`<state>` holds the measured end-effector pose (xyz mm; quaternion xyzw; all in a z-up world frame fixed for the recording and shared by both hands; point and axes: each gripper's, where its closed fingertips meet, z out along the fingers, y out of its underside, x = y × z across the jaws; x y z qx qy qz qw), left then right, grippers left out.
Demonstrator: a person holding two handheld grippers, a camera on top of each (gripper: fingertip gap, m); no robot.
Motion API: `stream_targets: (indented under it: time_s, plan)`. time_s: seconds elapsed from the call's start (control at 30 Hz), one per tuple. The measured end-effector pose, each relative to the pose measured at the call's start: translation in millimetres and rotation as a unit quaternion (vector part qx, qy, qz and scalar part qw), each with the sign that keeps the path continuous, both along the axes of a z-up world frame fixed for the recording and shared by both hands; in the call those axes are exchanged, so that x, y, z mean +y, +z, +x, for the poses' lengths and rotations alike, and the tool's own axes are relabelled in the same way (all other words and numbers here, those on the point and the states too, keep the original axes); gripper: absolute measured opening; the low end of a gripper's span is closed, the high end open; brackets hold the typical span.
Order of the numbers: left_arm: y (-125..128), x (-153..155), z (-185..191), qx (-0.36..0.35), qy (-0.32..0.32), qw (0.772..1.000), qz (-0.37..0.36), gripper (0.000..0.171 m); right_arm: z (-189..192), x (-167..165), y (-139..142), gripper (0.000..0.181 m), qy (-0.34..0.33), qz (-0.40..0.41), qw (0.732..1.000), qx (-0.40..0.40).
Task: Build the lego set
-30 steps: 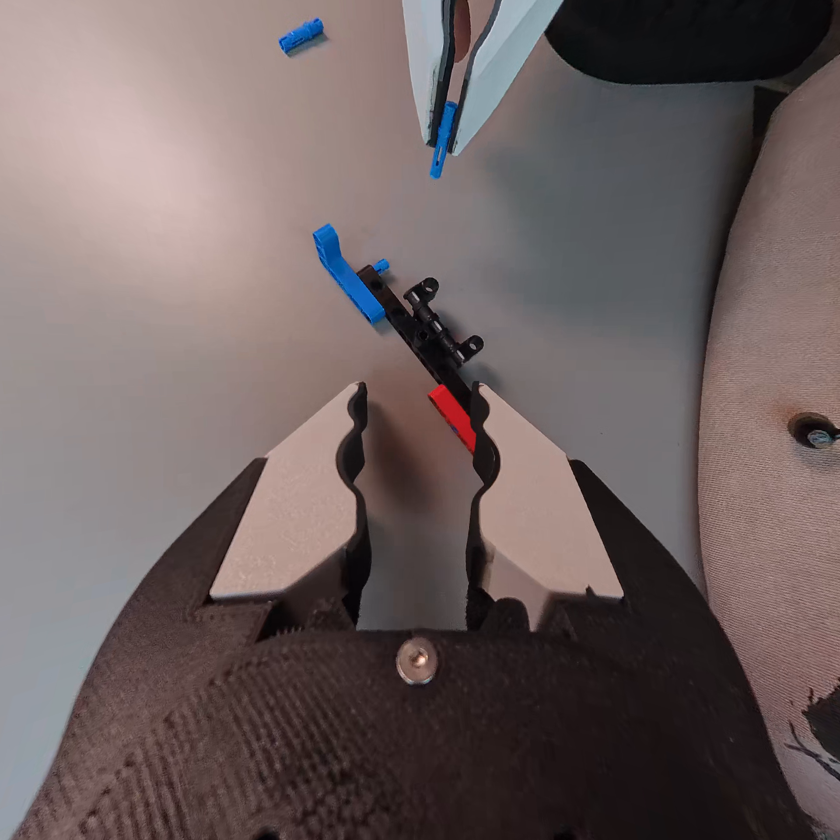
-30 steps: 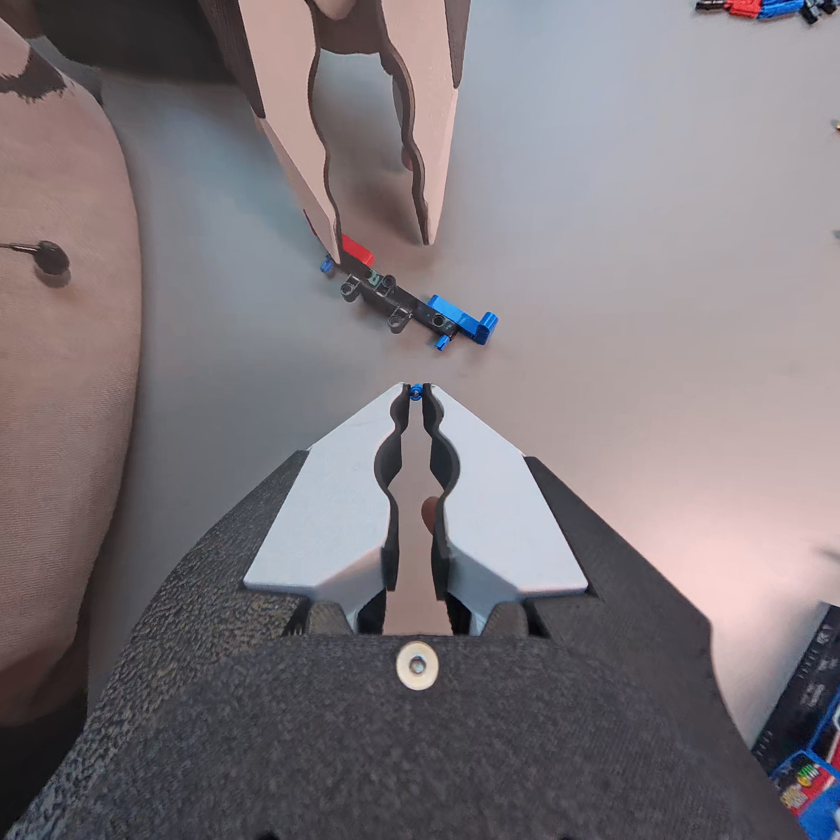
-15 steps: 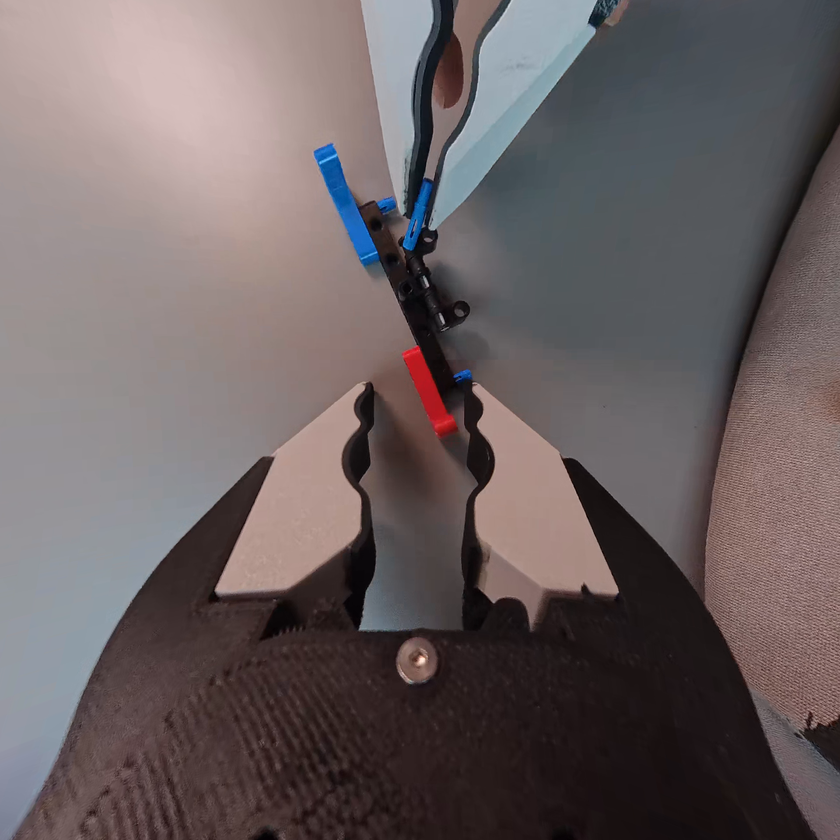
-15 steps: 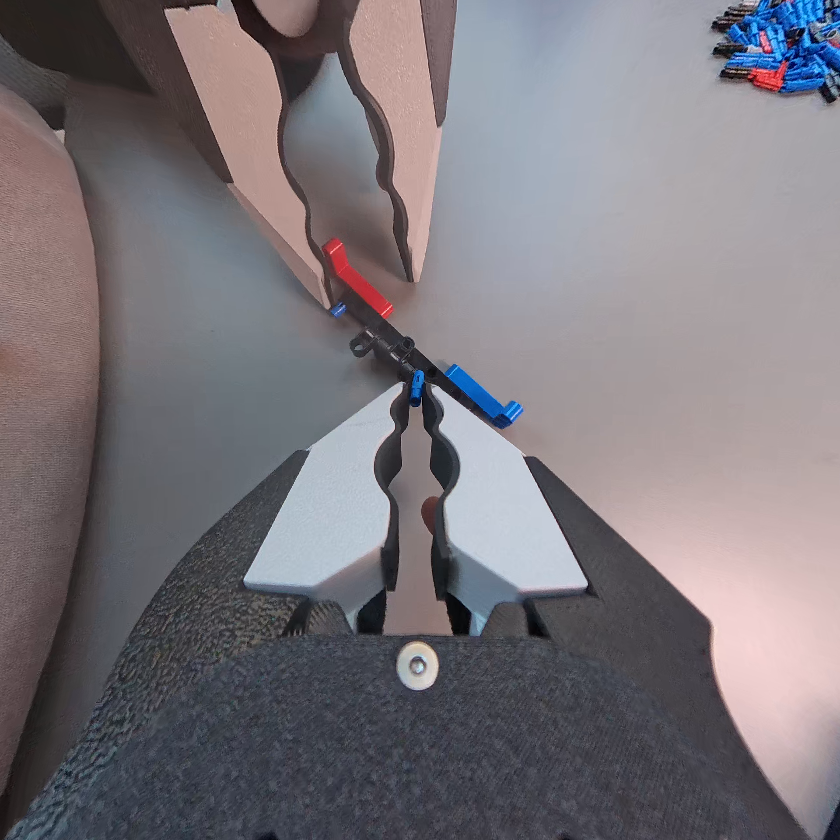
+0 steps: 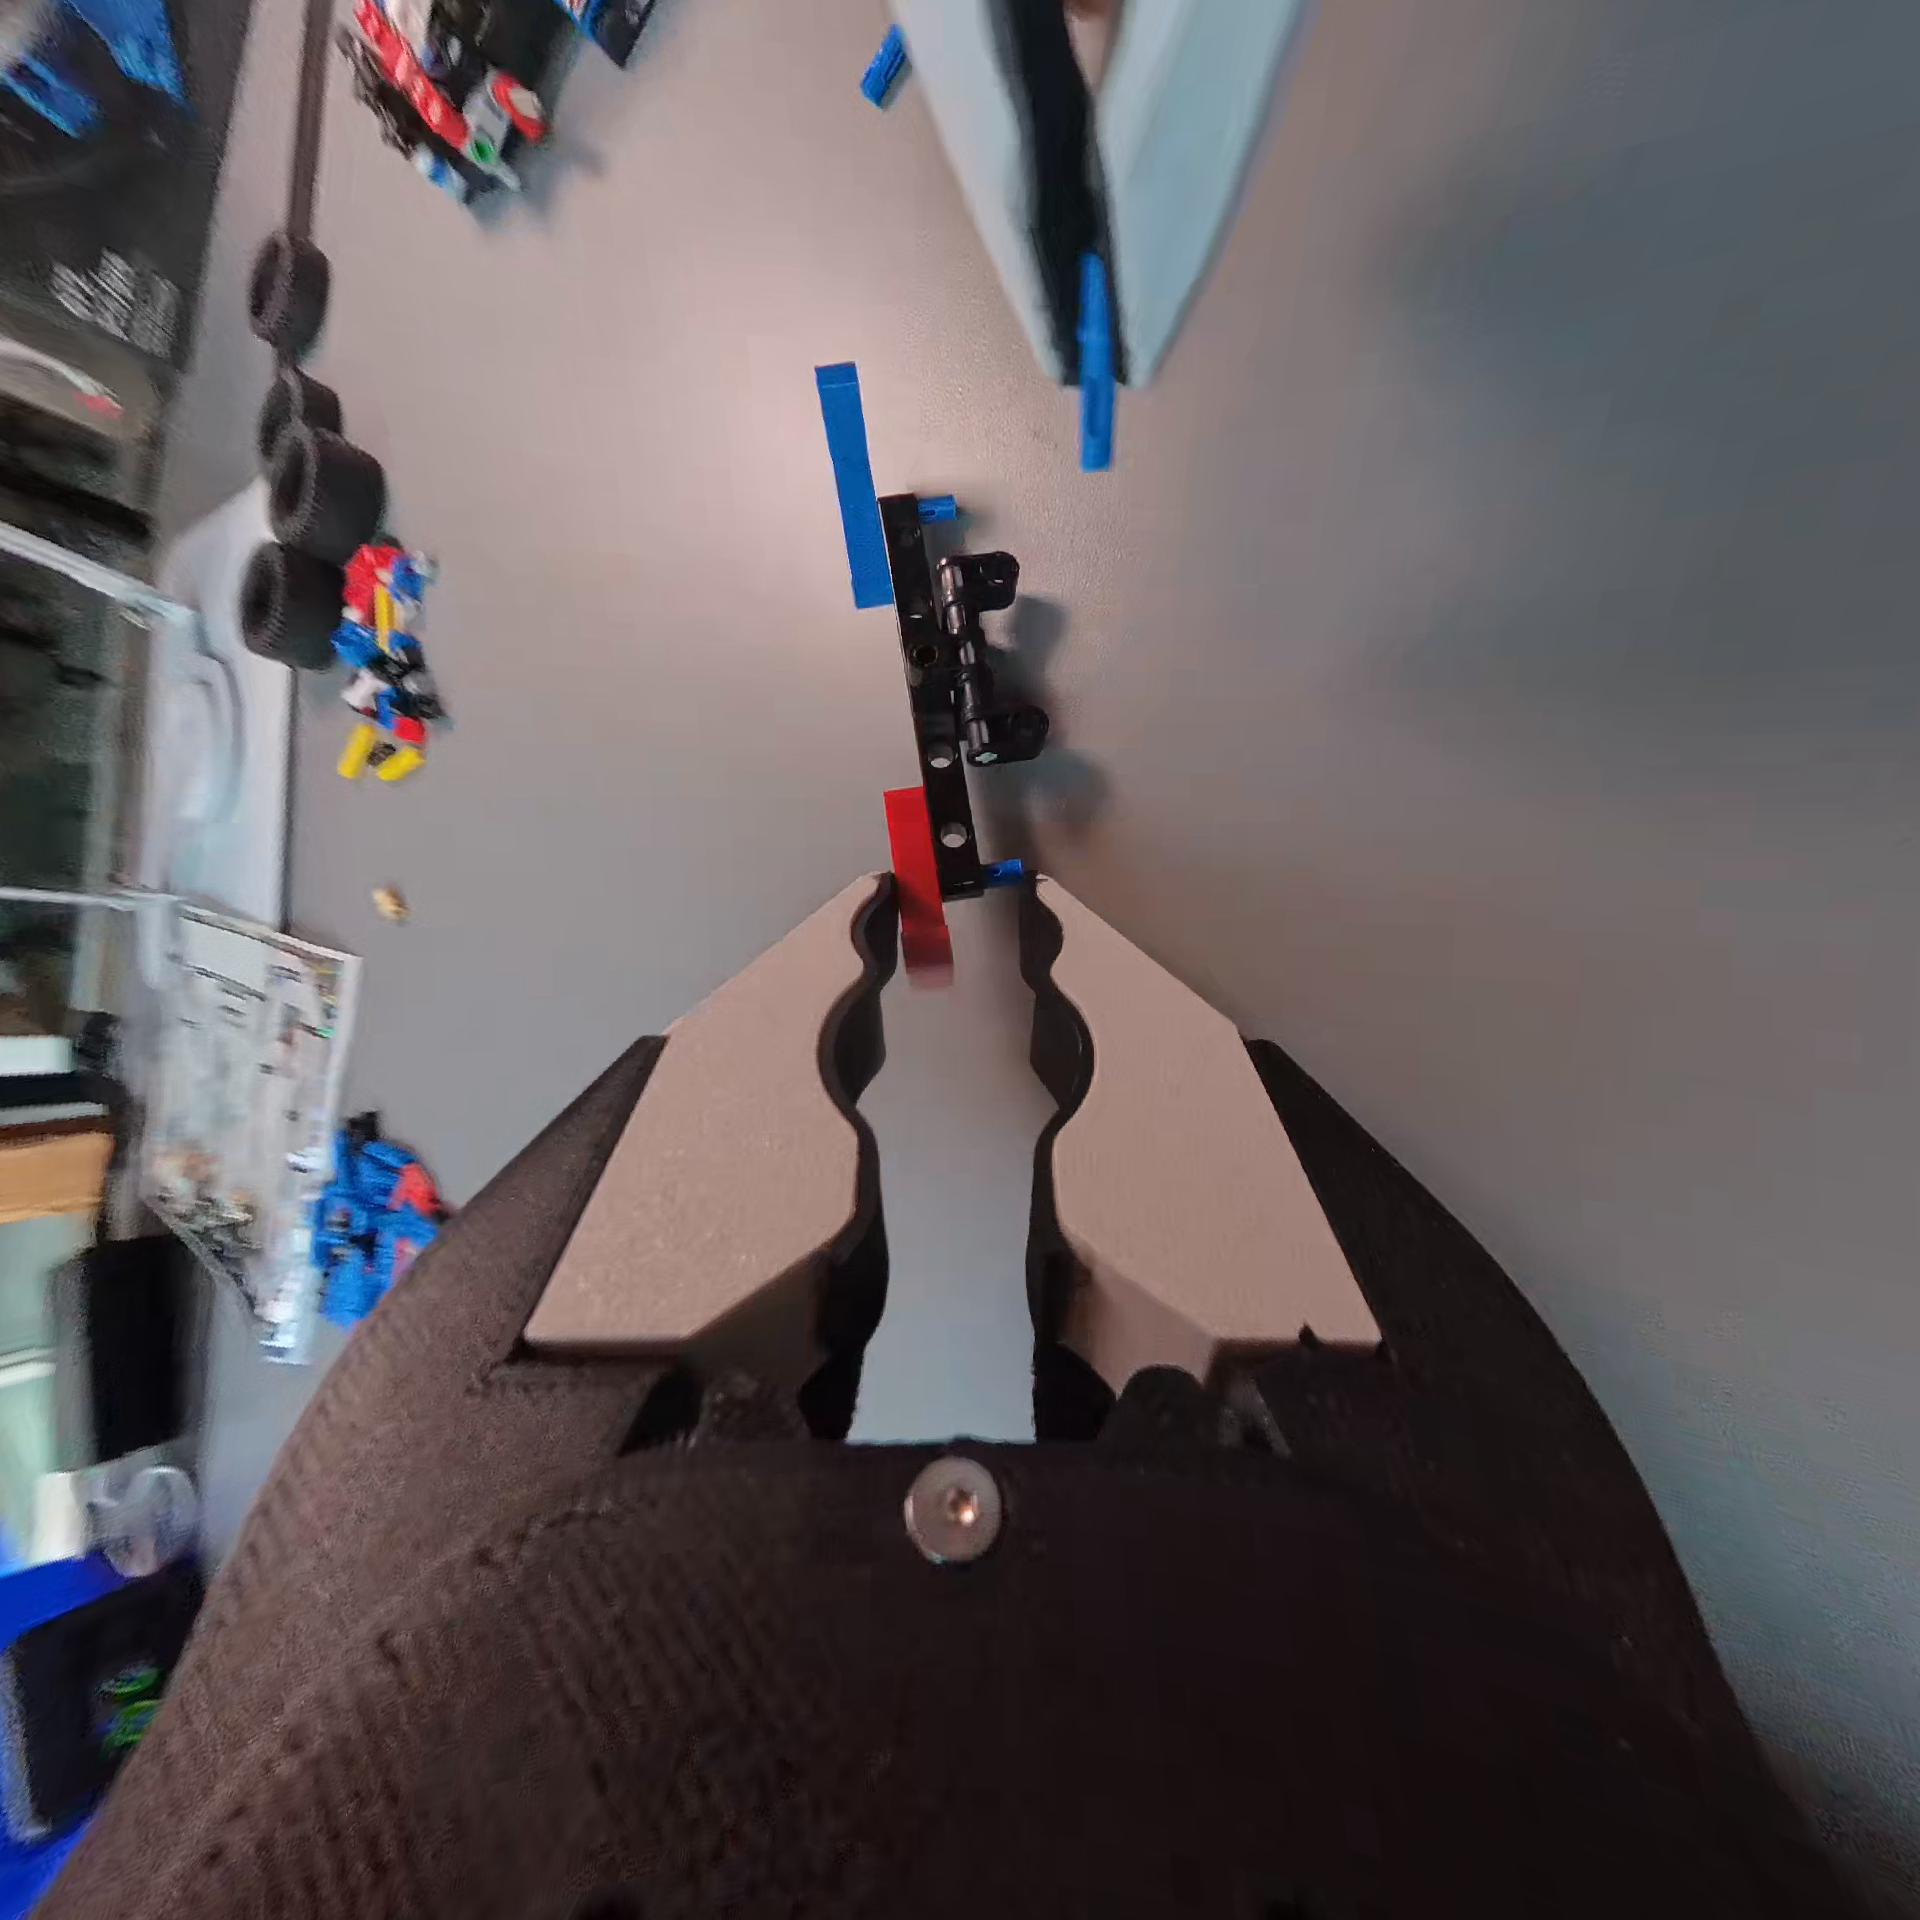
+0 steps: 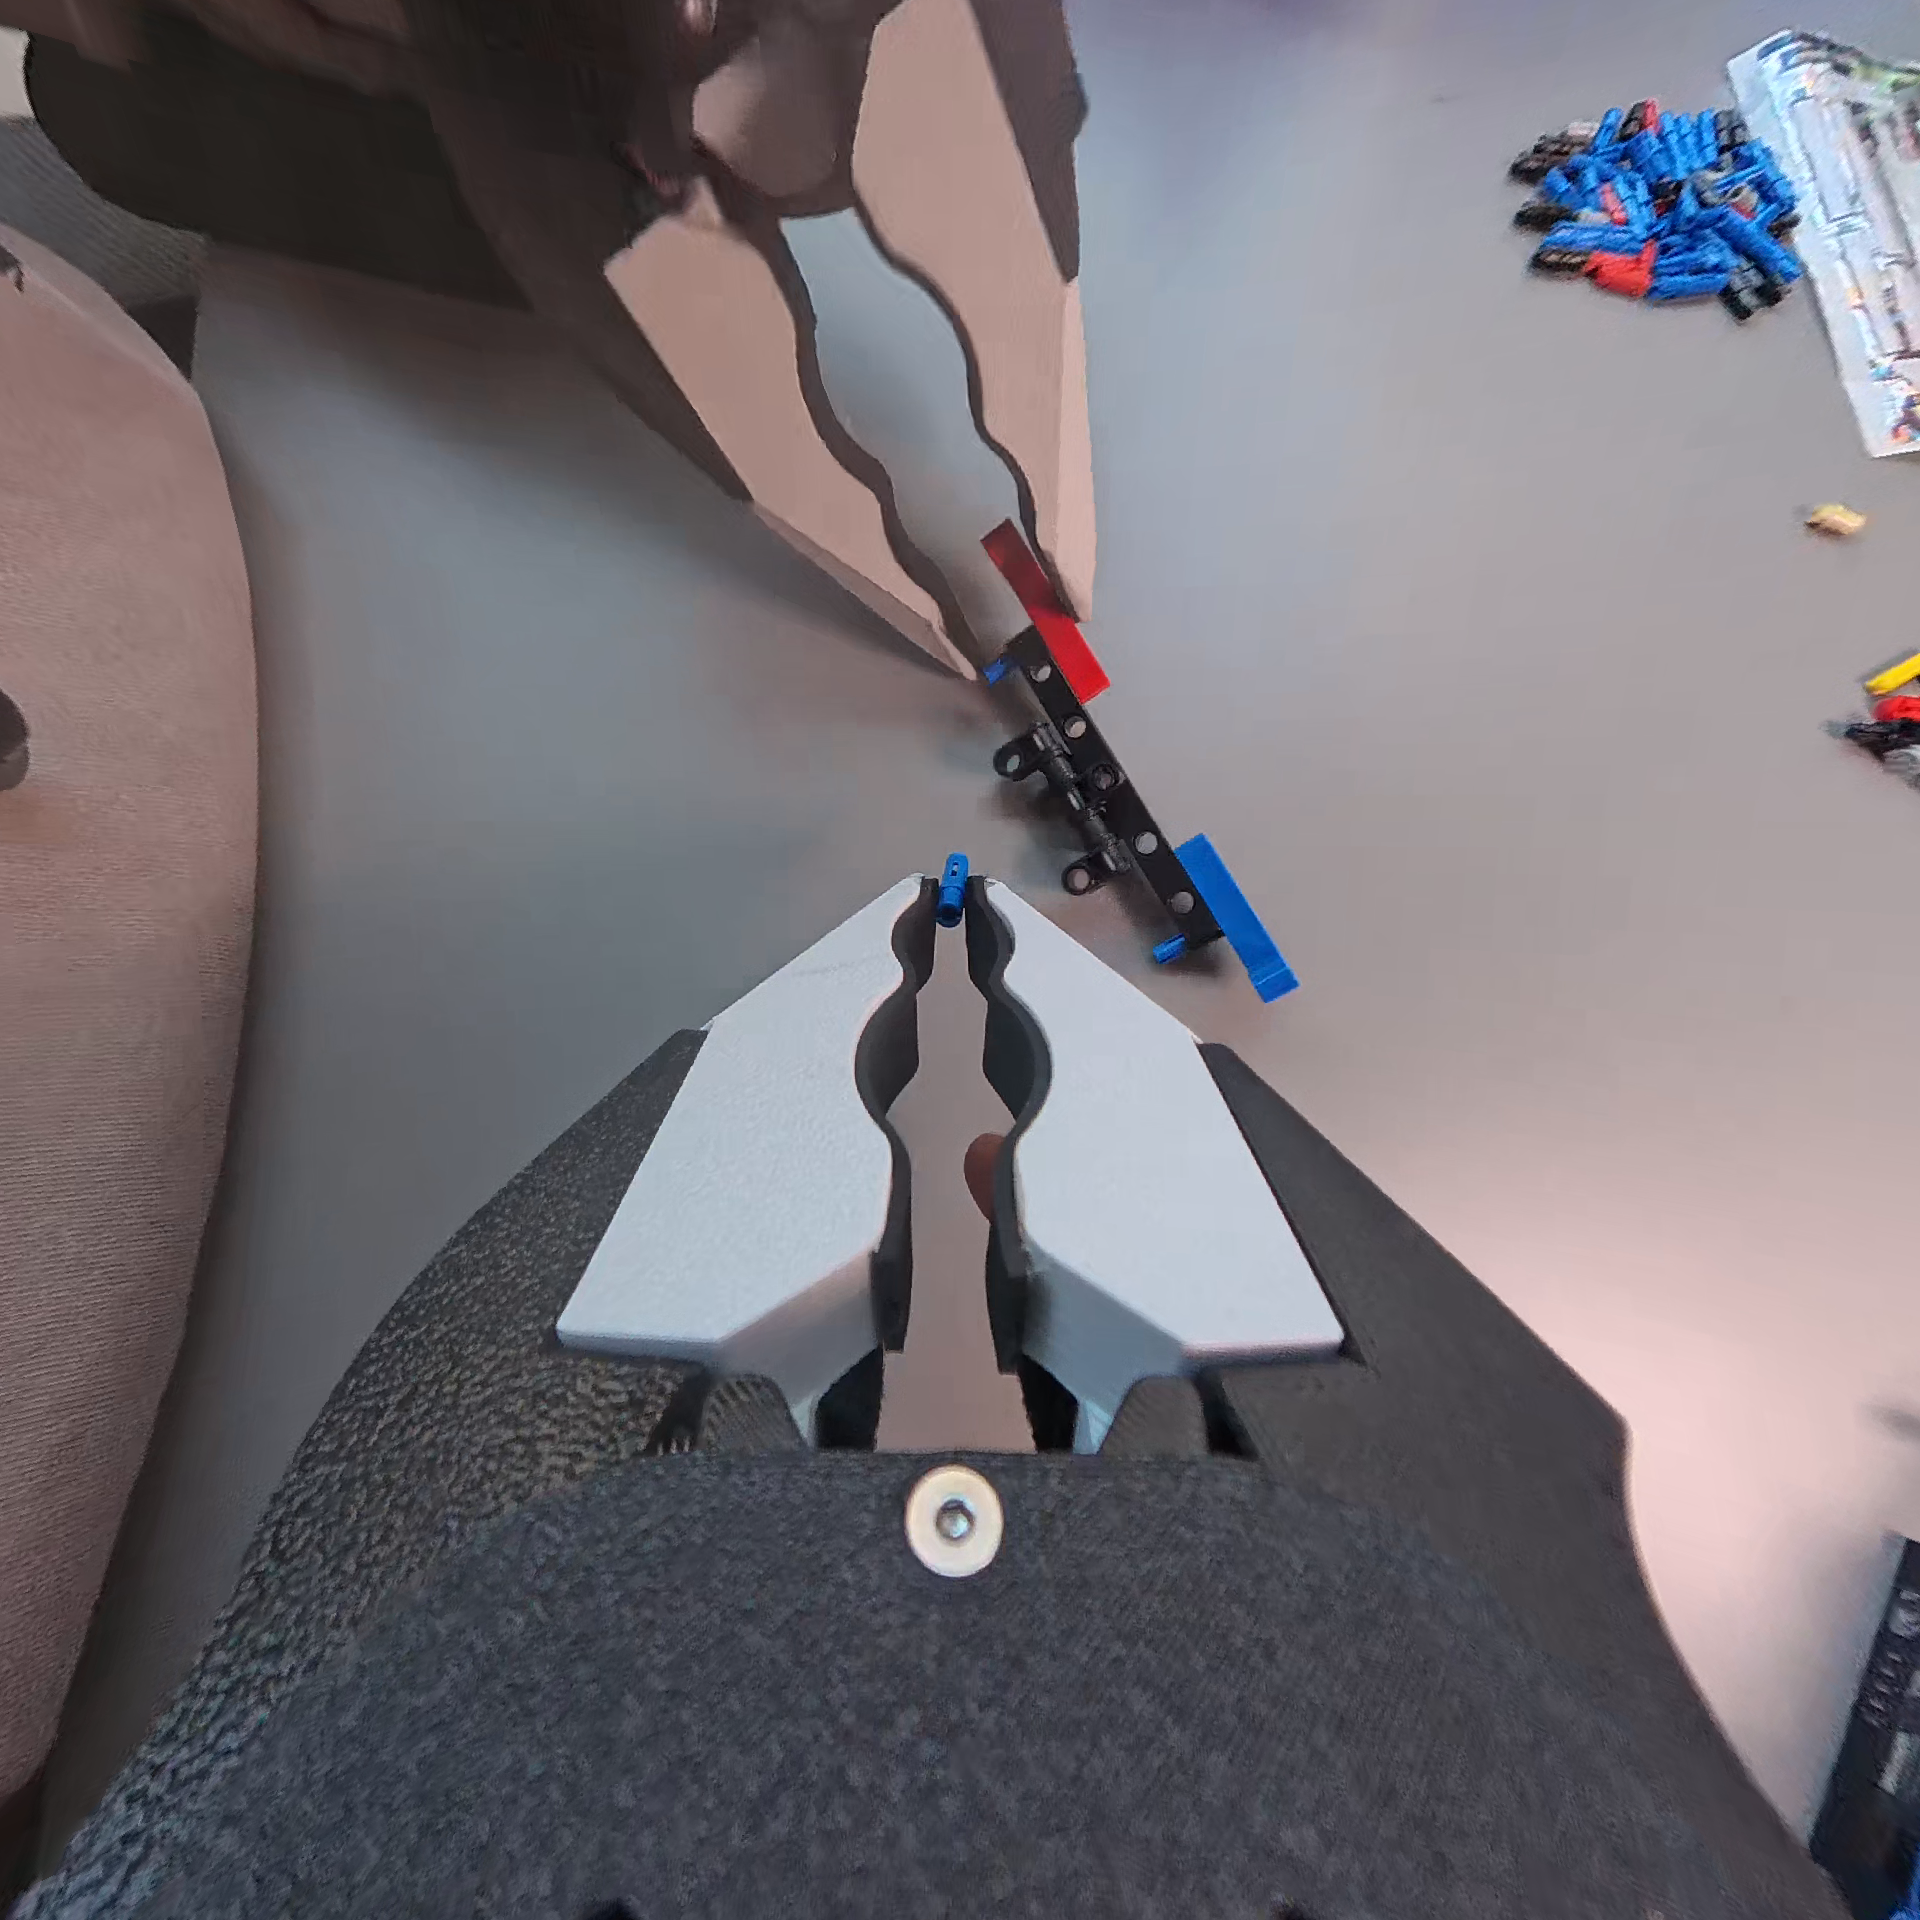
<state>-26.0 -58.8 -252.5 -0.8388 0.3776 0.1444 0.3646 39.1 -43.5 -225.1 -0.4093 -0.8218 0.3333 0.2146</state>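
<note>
The assembly [image 5: 940, 707] is a black beam with a red piece [image 5: 914, 894] at its near end, a blue piece [image 5: 850, 488] at its far end and black connectors on its side. My left gripper [image 5: 956, 883] is shut on the red end and holds the assembly a little above the grey table [image 5: 1455, 727]. My right gripper [image 6: 951, 883] is shut on a small blue pin [image 6: 951, 896]. The pin's tip is a short way left of the assembly [image 6: 1101, 790], not touching it. In the left wrist view the right gripper [image 5: 1091, 379] is beyond the beam's far end.
A pile of blue pins [image 6: 1662, 208] and an instruction booklet [image 6: 1849, 239] lie far right. Black tyres [image 5: 301, 561] and loose coloured pieces [image 5: 384, 665] lie left. A padded seat [image 6: 104, 831] borders the table. A box corner [image 6: 1881, 1745] shows bottom right. My right fingertips sit around 8 cm from my left ones.
My left gripper has closed on the assembly's red end and turned the assembly in line with its fingers. The blue pin, at the black connector half a second ago, is now apart from it.
</note>
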Motion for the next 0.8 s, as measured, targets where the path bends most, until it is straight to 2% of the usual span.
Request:
stream_targets:
  time_s: [0.1, 0.23, 0.33, 0.4, 0.5, 0.57, 0.63, 0.73, 0.8]
  plan:
    - [2, 9, -4, 0.113, -0.044, 0.990, 0.067, 0.022, -8, 12, 19, 0.003, -0.023, -0.007, 0.999, 0.027]
    - [6, 16, 3, 0.219, -0.109, 0.959, 0.145, 0.022, -26, 34, 26, 0.003, -0.050, 0.010, 0.998, 0.035]
    - [9, 20, 7, 0.272, -0.140, 0.935, 0.182, 0.022, -44, 49, 17, 0.003, -0.044, 0.039, 0.998, 0.025]
    - [10, 20, 9, 0.281, -0.150, 0.927, 0.195, 0.022, -48, 49, -3, 0.003, -0.010, 0.032, 0.999, -0.028]
    - [10, 21, 9, 0.265, -0.145, 0.933, 0.198, 0.023, -52, 35, -21, 0.004, 0.061, -0.021, 0.996, -0.068]
    - [11, 21, 8, 0.226, -0.135, 0.945, 0.193, 0.023, -51, 21, -19, 0.003, 0.103, -0.068, 0.990, -0.070]
    - [10, 21, 6, 0.187, -0.120, 0.958, 0.183, 0.024, -51, 16, -22, 0.003, 0.124, -0.078, 0.986, -0.074]
    - [7, 20, 8, 0.101, -0.100, 0.977, 0.157, 0.029, -50, 9, -21, 0.004, 0.143, -0.093, 0.983, -0.065]
    - [8, 19, 11, 0.018, -0.082, 0.988, 0.134, 0.037, -50, 7, -20, 0.003, 0.147, -0.097, 0.983, -0.060]
